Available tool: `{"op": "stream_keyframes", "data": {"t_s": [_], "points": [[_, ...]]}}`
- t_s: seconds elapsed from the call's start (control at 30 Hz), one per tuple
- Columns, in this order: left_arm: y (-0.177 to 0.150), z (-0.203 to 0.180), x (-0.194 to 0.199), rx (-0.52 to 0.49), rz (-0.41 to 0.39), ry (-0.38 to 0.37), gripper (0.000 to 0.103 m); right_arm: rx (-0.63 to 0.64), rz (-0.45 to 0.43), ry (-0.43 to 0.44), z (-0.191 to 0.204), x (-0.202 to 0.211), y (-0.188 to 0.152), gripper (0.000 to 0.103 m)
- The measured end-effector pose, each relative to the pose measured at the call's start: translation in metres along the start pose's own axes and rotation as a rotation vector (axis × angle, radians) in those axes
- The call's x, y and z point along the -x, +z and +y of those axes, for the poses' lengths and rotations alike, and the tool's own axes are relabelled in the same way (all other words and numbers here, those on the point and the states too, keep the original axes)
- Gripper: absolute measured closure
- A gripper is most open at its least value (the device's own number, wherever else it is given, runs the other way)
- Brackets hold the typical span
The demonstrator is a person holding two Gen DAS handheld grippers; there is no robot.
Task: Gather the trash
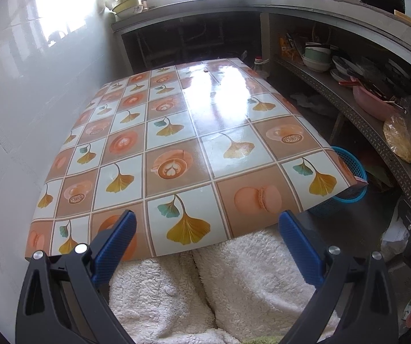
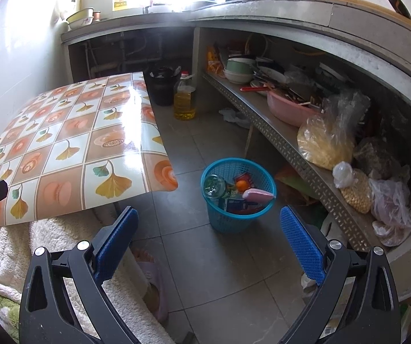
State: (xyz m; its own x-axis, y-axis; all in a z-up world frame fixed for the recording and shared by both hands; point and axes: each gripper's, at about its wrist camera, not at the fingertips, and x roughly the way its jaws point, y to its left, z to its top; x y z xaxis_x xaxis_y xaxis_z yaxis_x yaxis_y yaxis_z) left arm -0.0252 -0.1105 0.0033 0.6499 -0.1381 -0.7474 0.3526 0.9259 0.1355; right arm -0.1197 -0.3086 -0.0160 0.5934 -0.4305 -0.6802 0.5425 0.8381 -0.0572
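A blue plastic basket point(image 2: 238, 209) stands on the tiled floor right of the table. Inside it lie a glass bottle point(image 2: 215, 186), a small orange point(image 2: 241, 185), a pink packet point(image 2: 258, 195) and a blue carton point(image 2: 238, 205). My right gripper point(image 2: 208, 218) is open above the floor just in front of the basket, with nothing between its blue pads. My left gripper point(image 1: 206, 222) is open over the near edge of the table point(image 1: 176, 149), also holding nothing. From the left wrist view only the basket's rim point(image 1: 351, 166) shows past the table's right edge.
The table has a glossy patterned cloth. A person's fleecy white legs point(image 1: 205, 281) sit under its near edge. A low shelf point(image 2: 291, 143) on the right holds bowls, a pink basin and bags of food. An oil bottle point(image 2: 184, 100) and a black bin point(image 2: 162, 87) stand on the floor beyond.
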Motion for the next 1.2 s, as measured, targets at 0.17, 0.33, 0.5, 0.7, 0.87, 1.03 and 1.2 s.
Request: {"op": "stream_keyframes", "data": {"t_s": [0.17, 0.33, 0.5, 0.7, 0.87, 1.03, 1.2], "points": [[-0.0005, 0.0001, 0.0009, -0.003, -0.004, -0.008, 0.006, 0.000, -0.002, -0.001, 0.0004, 0.0003, 0.0000, 0.008], [-0.0008, -0.0001, 0.0016, -0.004, -0.005, -0.010, 0.006, 0.002, -0.003, -0.003, 0.0001, 0.0007, 0.0002, 0.008], [-0.0010, 0.0005, 0.0017, -0.004, -0.008, -0.009, 0.006, 0.004, -0.003, -0.002, -0.0007, 0.0004, 0.0010, 0.008], [-0.0006, 0.0011, 0.0020, -0.002, -0.009, -0.008, 0.006, 0.004, -0.005, -0.003, -0.0006, 0.0006, 0.0004, 0.008], [-0.0008, 0.0011, 0.0019, -0.004, -0.009, -0.009, 0.006, 0.004, -0.004, -0.003, -0.0011, 0.0003, 0.0002, 0.008], [-0.0007, 0.0011, 0.0018, -0.004, -0.008, -0.008, 0.006, 0.006, -0.003, -0.003, -0.0017, -0.0001, 0.0001, 0.008], [-0.0007, 0.0011, 0.0017, -0.004, -0.007, -0.008, 0.006, 0.006, -0.005, -0.003, -0.0029, 0.0003, 0.0011, 0.008]]}}
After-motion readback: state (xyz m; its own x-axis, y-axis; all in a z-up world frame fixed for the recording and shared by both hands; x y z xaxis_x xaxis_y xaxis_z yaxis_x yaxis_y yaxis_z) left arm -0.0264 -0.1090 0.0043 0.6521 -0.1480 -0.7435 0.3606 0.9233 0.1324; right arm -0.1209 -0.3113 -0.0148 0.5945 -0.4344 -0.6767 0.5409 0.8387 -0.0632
